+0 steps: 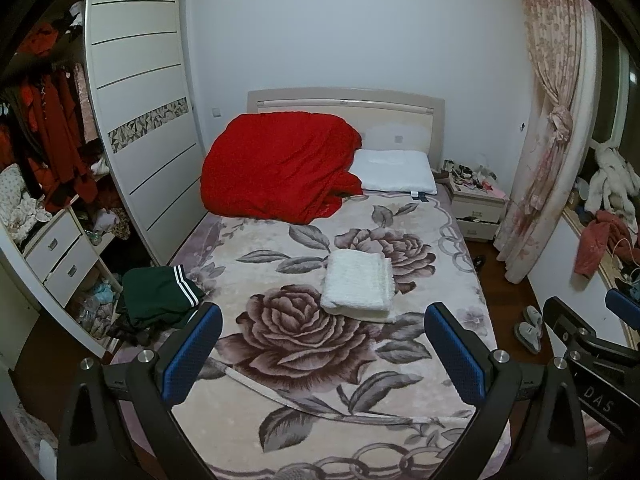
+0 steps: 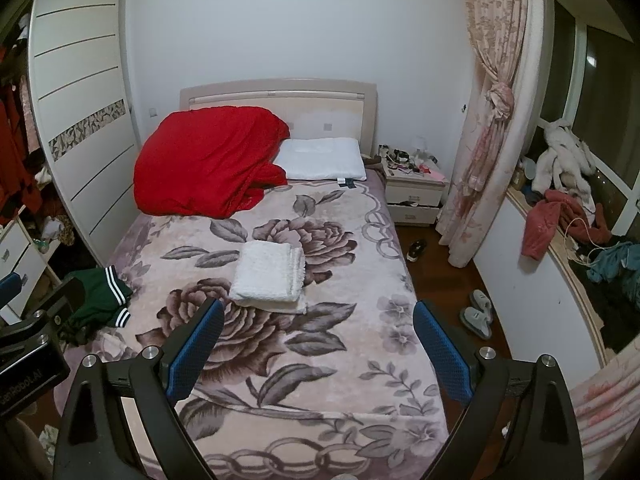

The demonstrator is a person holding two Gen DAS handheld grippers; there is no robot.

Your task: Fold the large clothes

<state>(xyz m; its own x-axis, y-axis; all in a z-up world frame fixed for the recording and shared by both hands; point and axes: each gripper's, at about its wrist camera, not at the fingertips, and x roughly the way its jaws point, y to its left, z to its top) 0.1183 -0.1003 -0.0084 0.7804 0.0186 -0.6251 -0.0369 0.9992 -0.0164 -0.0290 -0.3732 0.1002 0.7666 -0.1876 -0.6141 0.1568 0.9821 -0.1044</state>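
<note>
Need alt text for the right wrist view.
Open right claw above a floral bed with a folded white towel mid-bed. Red quilt and pillow lie at the head, green garment at the bed's left edge.

Both wrist views high above bed (image 1: 304,360) foot, facing headboard (image 2: 280,96); probably side by side.

right tool (image 1: 592,364) body: "das" | left tool (image 2: 28,360) body: "genrobot.ai", first letters unclear
</note>
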